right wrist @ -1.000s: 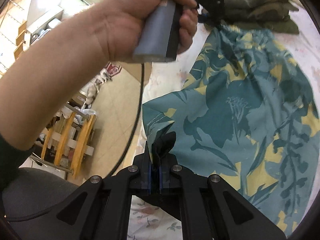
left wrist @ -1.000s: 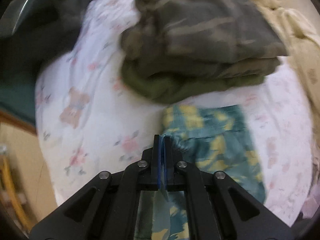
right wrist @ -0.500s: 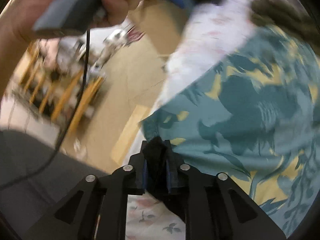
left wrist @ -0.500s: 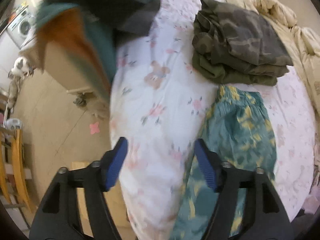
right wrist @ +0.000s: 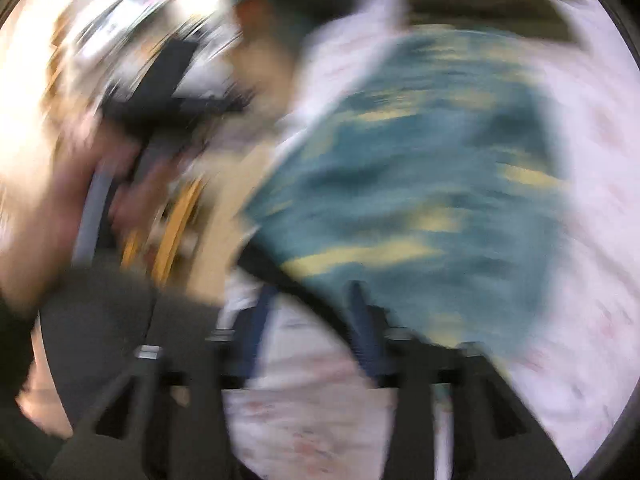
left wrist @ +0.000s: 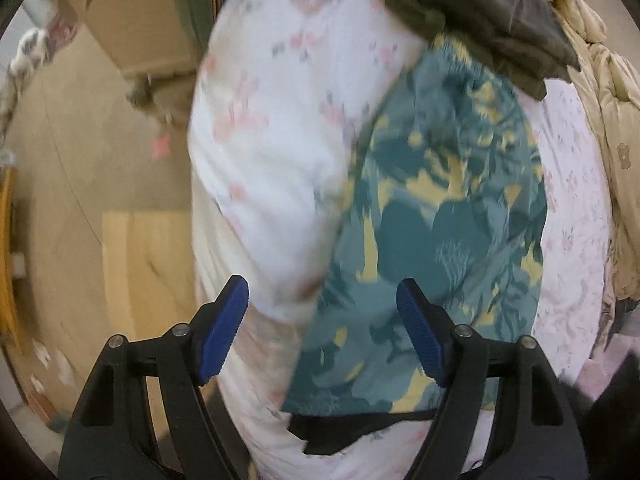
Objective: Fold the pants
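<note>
Left wrist view, left gripper (left wrist: 322,312): wide open, with nothing between its blue pads (left wrist: 223,330); it hangs over the bed edge
Left wrist view, pants (left wrist: 436,220): teal with yellow leaf shapes, lying spread on the bed (left wrist: 272,128); the near end with its dark band (left wrist: 352,432) hangs at the bed edge, close to the gripper
Left wrist view, camo clothes (left wrist: 480,16): a folded green pile at the far end, touching the top of the pants
Left wrist view, blanket (left wrist: 612,92): cream and puffy, along the right side of the bed
Left wrist view, floor (left wrist: 100,184): tan, to the left of the bed
Right wrist view, whole picture: very blurry
Right wrist view, right gripper (right wrist: 308,328): its two fingers stand apart and it holds nothing
Right wrist view, pants (right wrist: 420,200): a teal and yellow smear on the white bed sheet (right wrist: 592,200), just past the gripper
Right wrist view, left hand (right wrist: 80,184): at the left, wrapped around a grey handle (right wrist: 94,208)
</note>
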